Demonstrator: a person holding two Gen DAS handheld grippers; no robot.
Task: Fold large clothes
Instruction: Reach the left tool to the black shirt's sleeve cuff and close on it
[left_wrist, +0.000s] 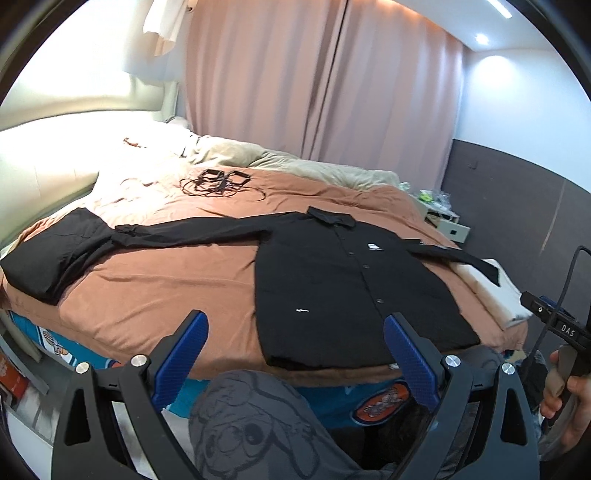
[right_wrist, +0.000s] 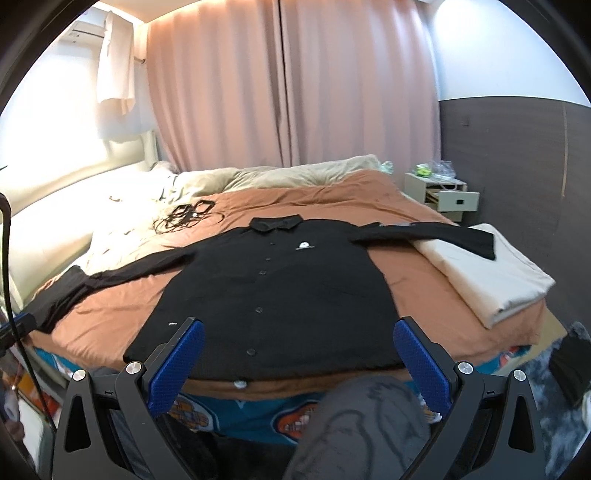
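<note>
A black long-sleeved button shirt (left_wrist: 332, 280) (right_wrist: 273, 288) lies flat on the bed, front up, collar at the far side, both sleeves spread out sideways. Its left sleeve (left_wrist: 155, 232) runs onto a dark folded cloth (left_wrist: 55, 251); its right sleeve (right_wrist: 436, 232) rests across a folded cream cloth (right_wrist: 491, 273). My left gripper (left_wrist: 295, 332) hangs open above the shirt's near hem with nothing between its blue pads. My right gripper (right_wrist: 299, 339) is likewise open over the hem, empty. The right gripper's body and the hand holding it show in the left wrist view (left_wrist: 561, 332).
The bed has a rust-brown cover (left_wrist: 166, 295) and beige bedding (right_wrist: 295, 173) at the far side. A tangle of black cables (left_wrist: 218, 182) lies behind the shirt. A nightstand with an open drawer (right_wrist: 443, 195) stands at the right. Pink curtains (right_wrist: 288, 92) hang behind. The person's grey-trousered knee (left_wrist: 255, 424) is below the grippers.
</note>
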